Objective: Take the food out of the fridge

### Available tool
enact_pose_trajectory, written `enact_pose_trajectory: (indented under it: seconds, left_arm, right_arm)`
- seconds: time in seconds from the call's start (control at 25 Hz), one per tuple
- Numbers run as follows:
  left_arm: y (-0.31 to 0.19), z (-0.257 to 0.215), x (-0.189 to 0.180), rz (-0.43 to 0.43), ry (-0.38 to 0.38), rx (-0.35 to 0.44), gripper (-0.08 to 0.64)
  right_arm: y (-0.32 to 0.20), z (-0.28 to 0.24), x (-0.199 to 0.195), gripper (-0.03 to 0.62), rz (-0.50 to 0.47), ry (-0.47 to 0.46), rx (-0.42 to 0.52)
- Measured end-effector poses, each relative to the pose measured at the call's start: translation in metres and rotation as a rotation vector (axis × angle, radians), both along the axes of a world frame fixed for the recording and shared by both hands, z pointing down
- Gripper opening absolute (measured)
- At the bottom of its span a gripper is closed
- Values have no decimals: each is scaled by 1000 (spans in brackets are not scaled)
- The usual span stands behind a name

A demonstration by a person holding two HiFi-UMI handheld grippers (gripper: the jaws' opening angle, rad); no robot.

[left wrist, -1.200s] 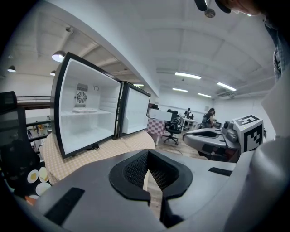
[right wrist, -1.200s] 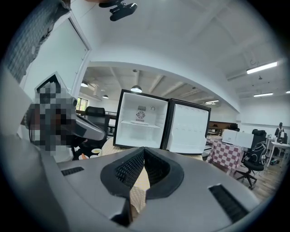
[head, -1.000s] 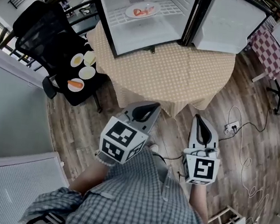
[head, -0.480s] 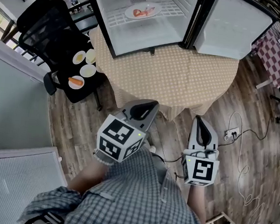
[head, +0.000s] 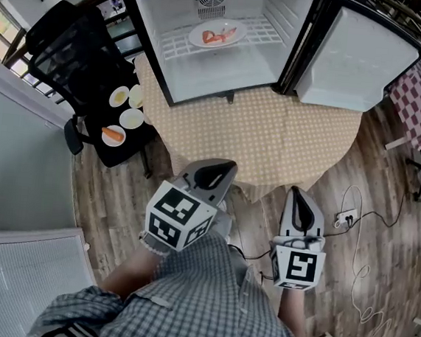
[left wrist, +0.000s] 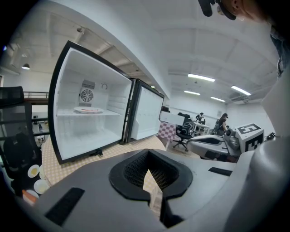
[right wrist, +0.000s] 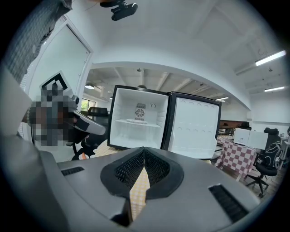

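The person stands before a round table point(head: 287, 142) with a beige dotted cloth. On it sits a small fridge point(head: 205, 75), its door point(head: 362, 60) swung open to the right. The food point(head: 217, 35) lies on a white plate point(head: 239, 30) on the wire shelf inside, near the back wall. The left gripper point(head: 227, 167) and the right gripper point(head: 297, 191) are held near the table edge, well apart from the fridge. Each has its jaws closed together, with nothing between them. On a black chair point(head: 67, 46) at the left lie some small plates point(head: 131, 118)
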State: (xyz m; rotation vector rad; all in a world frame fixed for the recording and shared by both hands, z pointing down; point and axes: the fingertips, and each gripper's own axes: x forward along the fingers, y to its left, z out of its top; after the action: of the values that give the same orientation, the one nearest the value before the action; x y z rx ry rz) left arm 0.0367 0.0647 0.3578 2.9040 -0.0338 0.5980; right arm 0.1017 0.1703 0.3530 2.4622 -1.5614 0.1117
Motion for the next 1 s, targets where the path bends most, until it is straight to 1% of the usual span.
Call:
enact_pose_trajectory:
  seconds: [0.24, 0.48, 0.72, 0.88, 1.0]
  left_arm:
    - [-40, -1, 27, -29, 0, -7, 3]
    - [-84, -7, 56, -52, 10, -11, 5]
    - [-119, -14, 74, -65, 31, -13, 4]
    - [-143, -16, 79, -83, 42, -14, 3]
    - [-157, -13, 79, -103, 41, 0, 3]
  right_arm:
    - [-40, 1, 31, 10, -25, -4, -23]
    - [-89, -12, 58, 11, -55, 20, -11]
    - [-129, -22, 70, 11, -90, 47, -22]
    - [-154, -25, 74, 11, -110, 55, -16]
    - [-169, -20, 73, 11, -137, 54, -24]
